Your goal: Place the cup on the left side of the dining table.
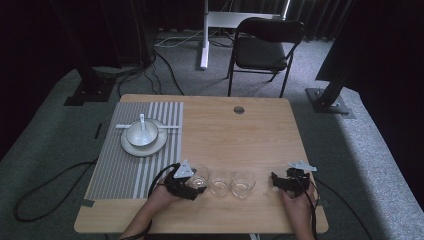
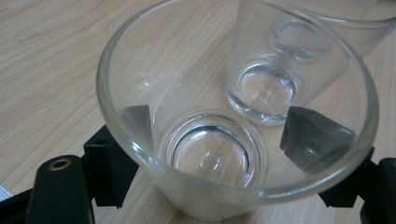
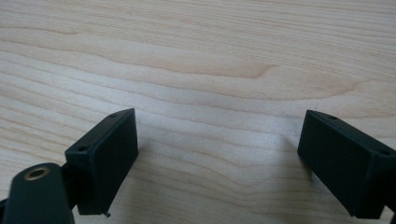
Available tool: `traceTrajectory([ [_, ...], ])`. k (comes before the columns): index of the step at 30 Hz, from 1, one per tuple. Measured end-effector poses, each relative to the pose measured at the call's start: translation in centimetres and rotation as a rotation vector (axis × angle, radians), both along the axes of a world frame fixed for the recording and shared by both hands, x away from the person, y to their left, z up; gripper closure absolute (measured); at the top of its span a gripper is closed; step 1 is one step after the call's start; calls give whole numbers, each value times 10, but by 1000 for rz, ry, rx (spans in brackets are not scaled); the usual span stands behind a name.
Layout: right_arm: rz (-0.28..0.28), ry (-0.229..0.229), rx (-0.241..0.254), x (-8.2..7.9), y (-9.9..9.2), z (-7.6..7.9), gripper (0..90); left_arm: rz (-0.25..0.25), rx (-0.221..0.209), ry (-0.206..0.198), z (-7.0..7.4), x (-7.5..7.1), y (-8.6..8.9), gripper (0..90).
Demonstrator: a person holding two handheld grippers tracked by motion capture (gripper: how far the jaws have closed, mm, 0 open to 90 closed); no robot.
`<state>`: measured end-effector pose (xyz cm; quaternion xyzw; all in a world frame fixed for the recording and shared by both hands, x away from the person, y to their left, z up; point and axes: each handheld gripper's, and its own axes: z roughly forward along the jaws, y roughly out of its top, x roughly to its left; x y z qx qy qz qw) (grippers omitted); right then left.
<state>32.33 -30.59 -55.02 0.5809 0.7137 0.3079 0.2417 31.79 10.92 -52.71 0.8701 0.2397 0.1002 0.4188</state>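
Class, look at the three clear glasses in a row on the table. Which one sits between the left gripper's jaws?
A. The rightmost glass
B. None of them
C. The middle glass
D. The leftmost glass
D: the left gripper has a jaw on each side of the leftmost glass.

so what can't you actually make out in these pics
- Left claw, left gripper view: its pads flank the nearest glass; whether they press the wall is distorted by the glass.
- Third glass, left gripper view: hidden behind the second glass, itself cut by the top edge.
- Utensil in the bowl, high view: too small to identify.
- Right claw: fingertips cut off by the bottom edge.
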Motion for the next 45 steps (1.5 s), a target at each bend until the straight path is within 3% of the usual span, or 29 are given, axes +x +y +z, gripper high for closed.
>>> traceTrajectory([
  [2,0,0,0,0,0,0,117,8,10,-13,0,-1,0,218],
  [7,0,0,0,0,0,0,117,22,-14,-13,2,0,3,219],
  [9,0,0,0,0,0,0,117,37,-33,-20,6,1,5,218],
  [16,0,0,0,0,0,0,117,72,-29,-37,20,2,17,219],
  [24,0,0,-1,0,0,0,117,197,-13,-56,25,3,44,219],
  [26,0,0,-1,0,0,0,117,209,-8,-51,25,3,48,219],
  [27,0,0,0,0,0,0,117,246,0,-64,26,2,56,219],
  [32,0,0,0,0,0,0,117,341,18,-67,27,2,78,219],
  [39,0,0,0,0,0,0,117,435,50,-75,20,-2,102,218],
  [45,1,0,-1,0,0,0,117,522,40,-72,14,-3,116,218],
])
